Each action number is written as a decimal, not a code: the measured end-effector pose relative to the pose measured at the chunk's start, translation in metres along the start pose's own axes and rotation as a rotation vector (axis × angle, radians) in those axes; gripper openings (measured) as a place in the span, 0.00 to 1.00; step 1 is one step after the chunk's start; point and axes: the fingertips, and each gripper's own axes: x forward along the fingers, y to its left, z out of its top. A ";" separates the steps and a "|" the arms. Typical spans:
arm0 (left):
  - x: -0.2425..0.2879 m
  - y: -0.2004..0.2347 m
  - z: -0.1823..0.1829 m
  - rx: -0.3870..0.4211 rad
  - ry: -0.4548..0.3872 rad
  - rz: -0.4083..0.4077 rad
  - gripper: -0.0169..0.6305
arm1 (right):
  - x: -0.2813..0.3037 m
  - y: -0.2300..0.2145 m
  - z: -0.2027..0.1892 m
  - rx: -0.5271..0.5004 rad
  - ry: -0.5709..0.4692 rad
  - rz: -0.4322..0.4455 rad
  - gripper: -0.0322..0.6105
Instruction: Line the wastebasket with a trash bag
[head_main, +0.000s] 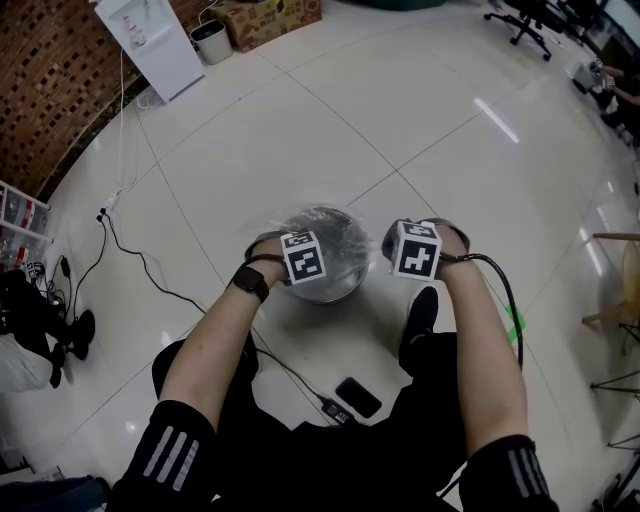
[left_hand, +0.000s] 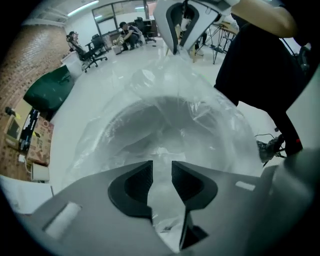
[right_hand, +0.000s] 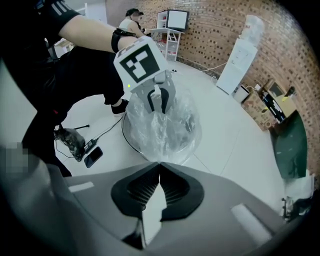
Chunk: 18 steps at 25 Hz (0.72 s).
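The tiled floor (head_main: 430, 130) carries everything. The wastebasket (head_main: 328, 290) stands out in its open middle, well away from the brick-wall edge and just ahead of the person's shoes.

The clear trash bag (left_hand: 165, 115) sits in and over the basket's mouth, billowed up rather than seated.

My right gripper (right_hand: 159, 167) has its jaws closed together. I judge it is pinching the film, since the left gripper view shows the bag drawn up in a peak to its tips, though its own view shows only a pale sliver there.

My left gripper (left_hand: 161, 167) points steeply down at the opposite rim. Its jaws stand narrowly apart with film showing in the gap, and the pads are not pressing on it.

To do this step well, I would take a clean bite of the bag's hem on the left, keep the right pinch firm, then spread both hands outward and down. That should fold the hem over the rim evenly without dragging the bag out.

The head view gives the layout, with both marker cubes flanking the basket, but it hides all the jaws. Only the left gripper view looks down into the bag's hollow. Only the right gripper view shows the basket's outer side, with a phone (right_hand: 93, 157) lying on the floor beside it.
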 end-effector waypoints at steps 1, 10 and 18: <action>0.010 -0.004 -0.001 0.015 0.021 -0.016 0.20 | 0.001 0.001 0.000 0.003 0.001 0.008 0.06; 0.080 -0.022 -0.020 0.056 0.163 -0.107 0.21 | 0.002 0.009 0.013 -0.026 0.008 0.024 0.06; 0.103 -0.045 -0.041 -0.021 0.268 -0.280 0.21 | 0.014 0.026 0.013 -0.031 0.033 0.120 0.06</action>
